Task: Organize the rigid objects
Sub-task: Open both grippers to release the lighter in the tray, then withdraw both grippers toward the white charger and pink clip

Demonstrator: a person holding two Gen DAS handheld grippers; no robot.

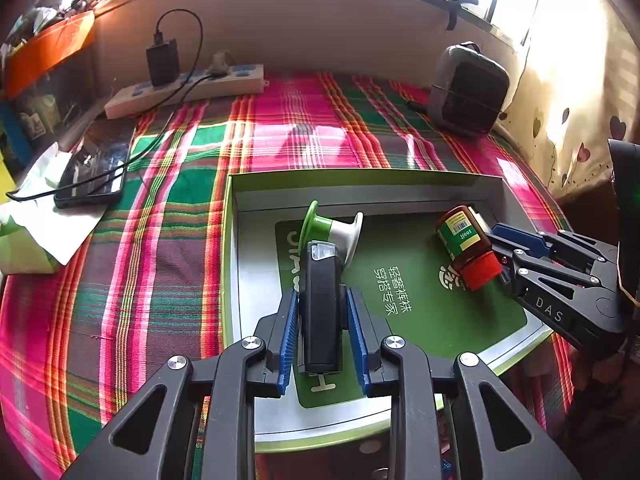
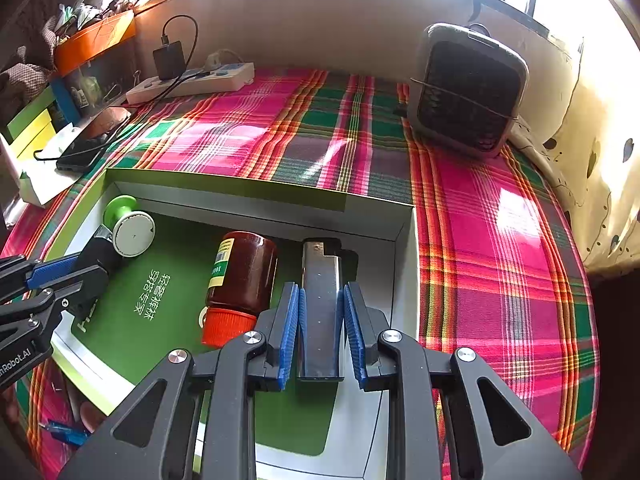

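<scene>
A shallow green-lined box [image 1: 236, 240] lies on the plaid cloth; it also shows in the right wrist view [image 2: 404, 248]. My left gripper [image 1: 322, 300] is shut on a black flashlight-like bar [image 1: 320, 304], its tip near a green and white spool [image 1: 332, 228] inside the box. My right gripper [image 2: 322, 300] is shut on a silver metal lighter [image 2: 322, 300] over the box's right side. A brown bottle with a red cap [image 2: 240, 280] lies on its side just left of the lighter. The bottle [image 1: 466, 244] touches the right gripper's fingers [image 1: 516, 240] in the left wrist view.
A small grey heater [image 2: 468, 88] stands at the back right. A white power strip [image 1: 184, 92] with a black charger lies at the back left. A phone [image 1: 92, 176] on white paper lies left of the box. Clutter and an orange box [image 2: 96, 40] line the left edge.
</scene>
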